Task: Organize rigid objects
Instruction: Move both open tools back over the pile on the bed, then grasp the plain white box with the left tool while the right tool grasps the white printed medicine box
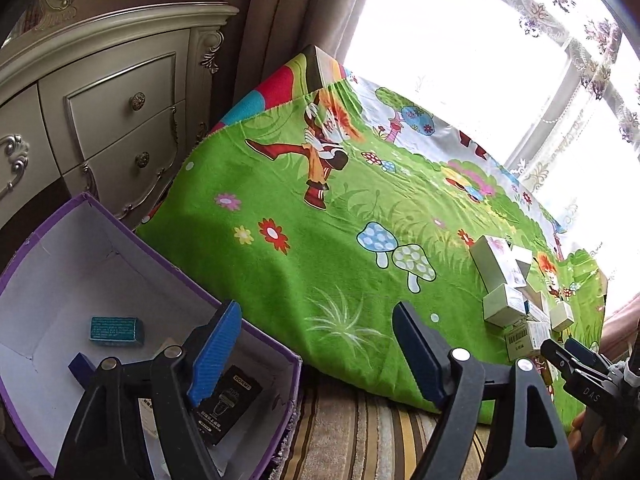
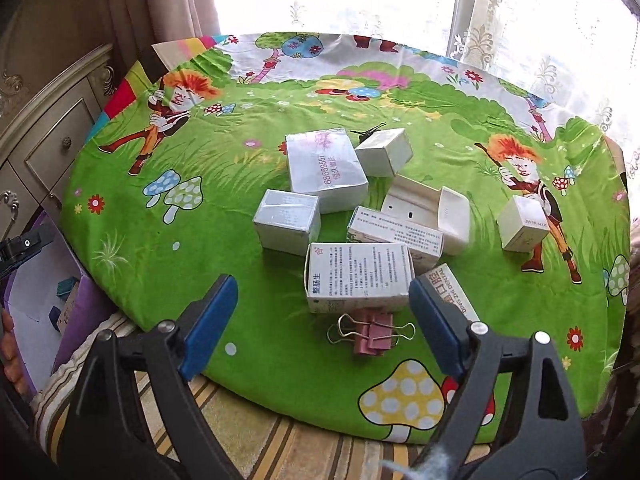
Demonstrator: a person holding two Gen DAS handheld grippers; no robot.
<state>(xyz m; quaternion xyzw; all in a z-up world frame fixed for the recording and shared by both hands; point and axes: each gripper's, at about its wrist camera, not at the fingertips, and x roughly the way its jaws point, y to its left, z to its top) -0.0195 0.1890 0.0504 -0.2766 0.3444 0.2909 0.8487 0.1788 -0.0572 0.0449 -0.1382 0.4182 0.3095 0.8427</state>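
both grippers, left (image 1: 316, 354) and right (image 2: 322, 330), gape empty; a few small boxes already lie in the purple bin (image 1: 260, 344), while most boxes (image 2: 360, 276) and a clip (image 2: 372, 338) wait on the green cloth (image 2: 248, 320)

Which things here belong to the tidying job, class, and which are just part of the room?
Part of the job:
- purple storage box, already holding a teal box and a black box
- white cartons clustered on the cloth
- pink binder clip

Just lying about:
- cartoon cloth
- dresser
- curtains
- striped rug
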